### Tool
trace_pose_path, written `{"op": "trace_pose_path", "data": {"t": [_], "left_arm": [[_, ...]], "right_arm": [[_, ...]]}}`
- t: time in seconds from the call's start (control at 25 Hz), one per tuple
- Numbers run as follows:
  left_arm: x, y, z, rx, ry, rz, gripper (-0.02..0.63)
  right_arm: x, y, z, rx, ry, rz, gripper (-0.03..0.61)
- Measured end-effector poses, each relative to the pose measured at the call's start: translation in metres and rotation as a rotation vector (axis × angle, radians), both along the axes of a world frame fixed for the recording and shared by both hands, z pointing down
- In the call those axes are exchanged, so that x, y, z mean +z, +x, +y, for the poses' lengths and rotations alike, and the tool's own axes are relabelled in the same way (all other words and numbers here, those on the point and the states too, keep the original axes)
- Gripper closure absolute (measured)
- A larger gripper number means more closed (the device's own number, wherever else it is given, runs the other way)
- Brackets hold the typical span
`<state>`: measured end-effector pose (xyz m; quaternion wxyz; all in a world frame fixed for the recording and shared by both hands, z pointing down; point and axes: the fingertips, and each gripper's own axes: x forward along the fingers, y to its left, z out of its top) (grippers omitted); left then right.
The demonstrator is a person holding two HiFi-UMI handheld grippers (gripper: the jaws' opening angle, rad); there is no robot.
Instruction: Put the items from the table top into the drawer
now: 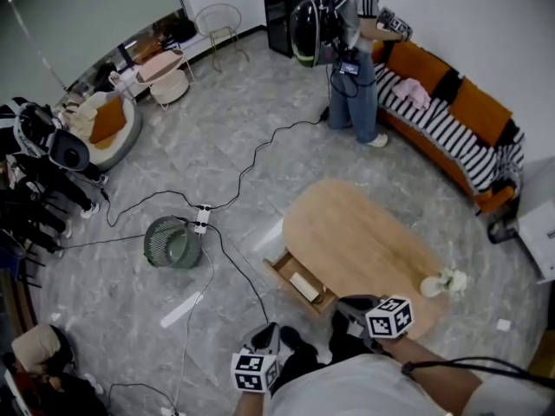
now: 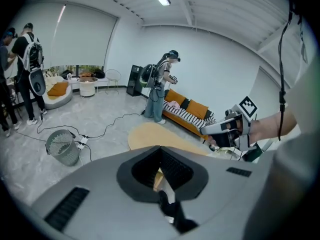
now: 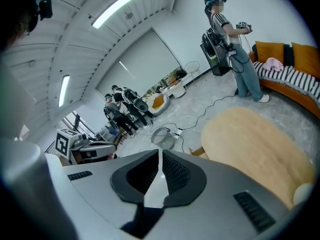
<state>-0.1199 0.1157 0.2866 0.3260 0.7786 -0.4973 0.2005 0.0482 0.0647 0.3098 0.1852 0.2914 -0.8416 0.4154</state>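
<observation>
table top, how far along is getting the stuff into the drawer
Done: the drawer is pulled open and one pale item lies inside it. In hand: nothing; the left gripper and the right gripper are both shut and empty. Left: a whitish thing lies near one end of the table, waiting to go in. I see nothing else on the table.

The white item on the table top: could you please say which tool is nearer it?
Right. The right tool hangs left of the white item; the left tool is farther left, past the open drawer.
</observation>
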Motion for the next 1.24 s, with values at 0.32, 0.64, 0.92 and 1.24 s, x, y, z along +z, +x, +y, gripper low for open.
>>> {"op": "trace_pose_path", "data": {"t": [0.32,0.64,0.92,1.24], "left_arm": [[-0.018,0.018,0.007,0.064,0.026,0.007,0.614],[-0.019,0.028,0.010,0.077,0.034,0.016,0.614],[-0.020,0.022,0.003,0.058,0.038,0.011,0.614],[-0.023,0.022,-0.005,0.066,0.040,-0.002,0.614]], "right_arm": [[-0.031,0.011,0.008,-0.006,0.076,0.011,0.535],[-0.033,0.020,0.013,0.036,0.070,0.004,0.535],[-0.033,0.023,0.004,0.019,0.074,0.019,0.535],[-0.032,0.021,0.000,0.002,0.074,0.022,0.535]]}}
